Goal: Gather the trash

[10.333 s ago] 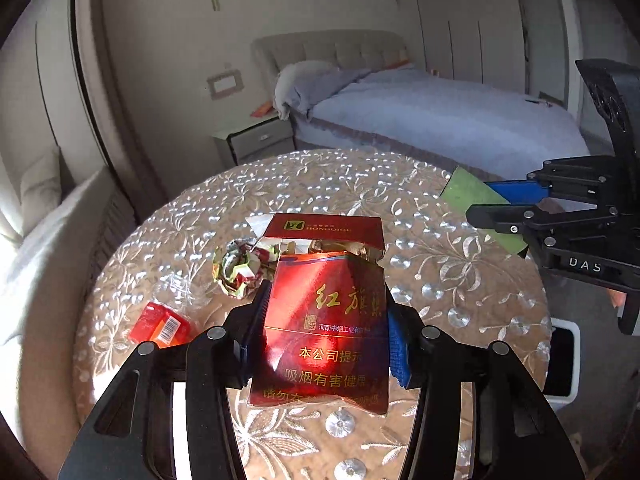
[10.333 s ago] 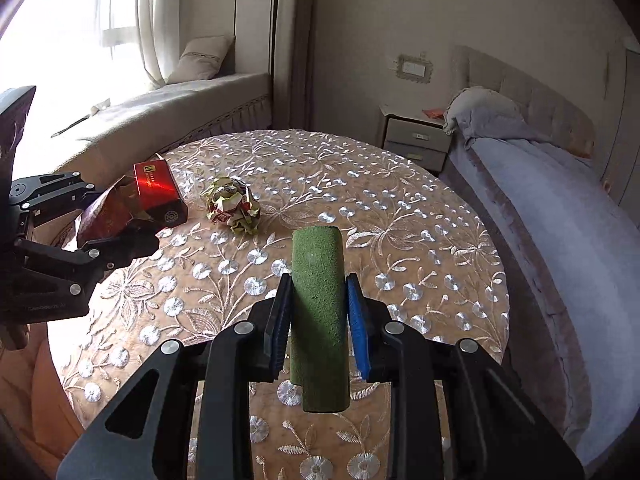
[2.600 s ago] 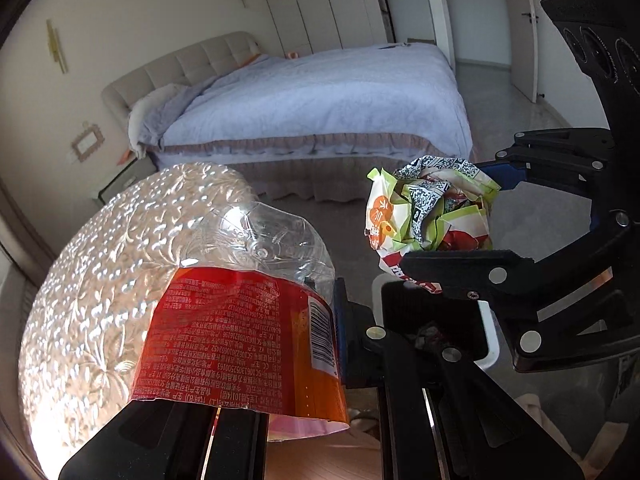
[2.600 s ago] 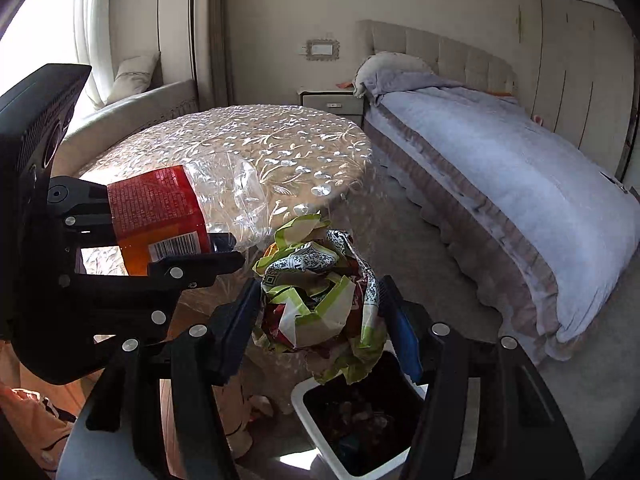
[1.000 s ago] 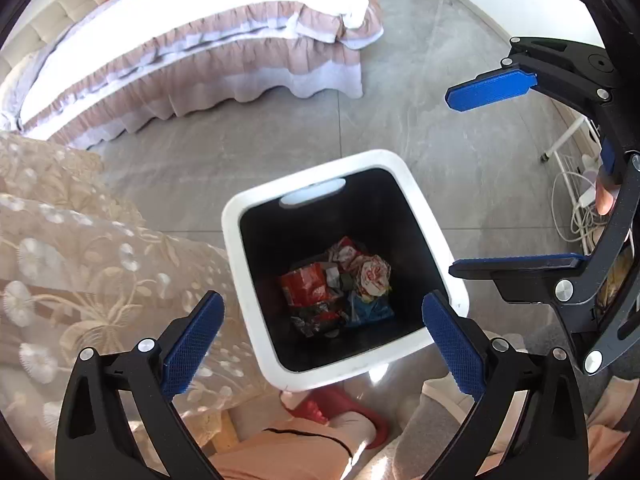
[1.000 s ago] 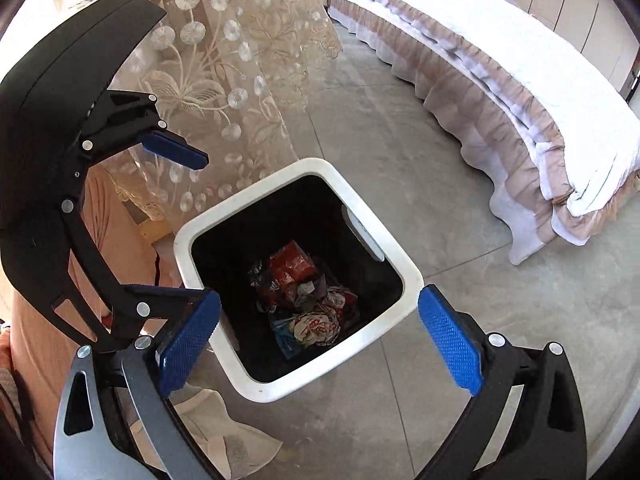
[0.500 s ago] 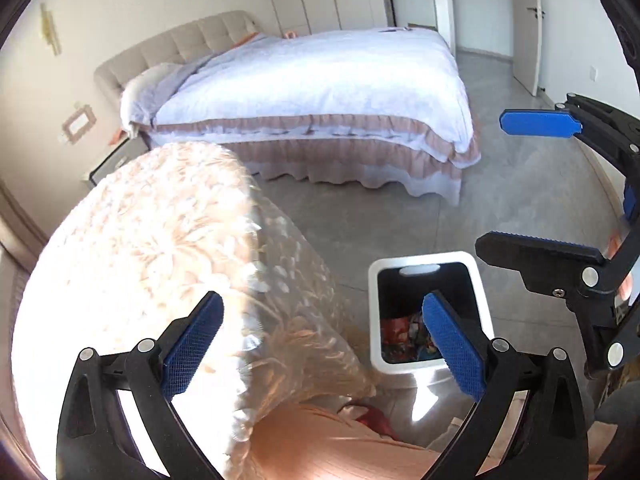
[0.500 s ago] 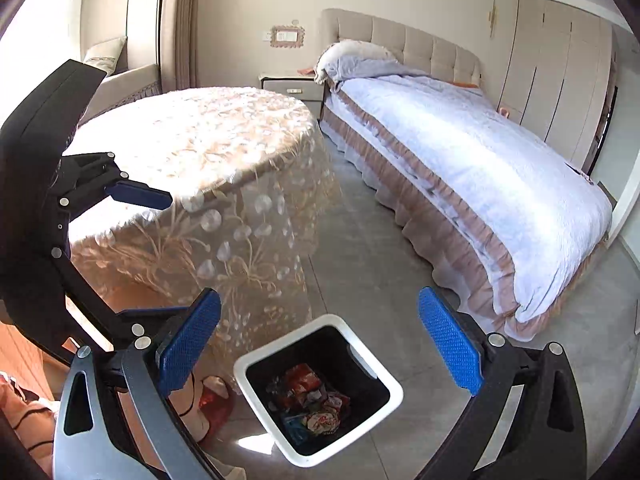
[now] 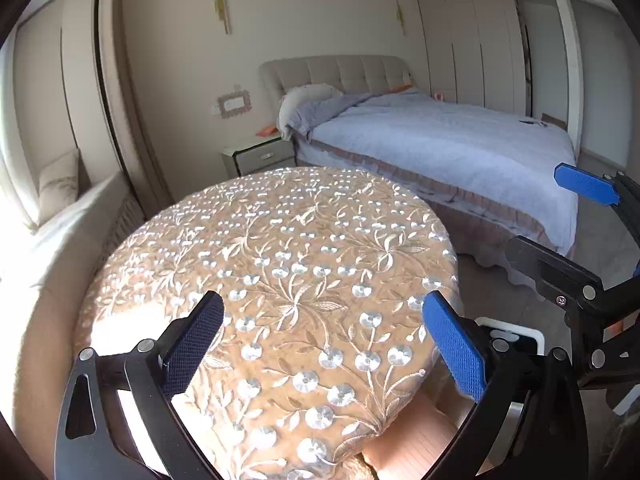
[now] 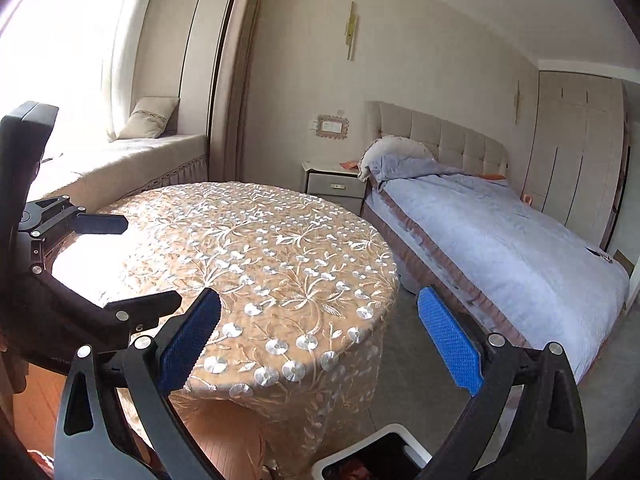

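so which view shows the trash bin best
The right wrist view: the white-rimmed trash bin sits at the bottom edge, its dark opening visible with some trash inside. The left wrist view shows only a sliver of its white rim, mostly hidden behind the left tool's finger.

No writing, label, brand, number or sign can be read in either view.
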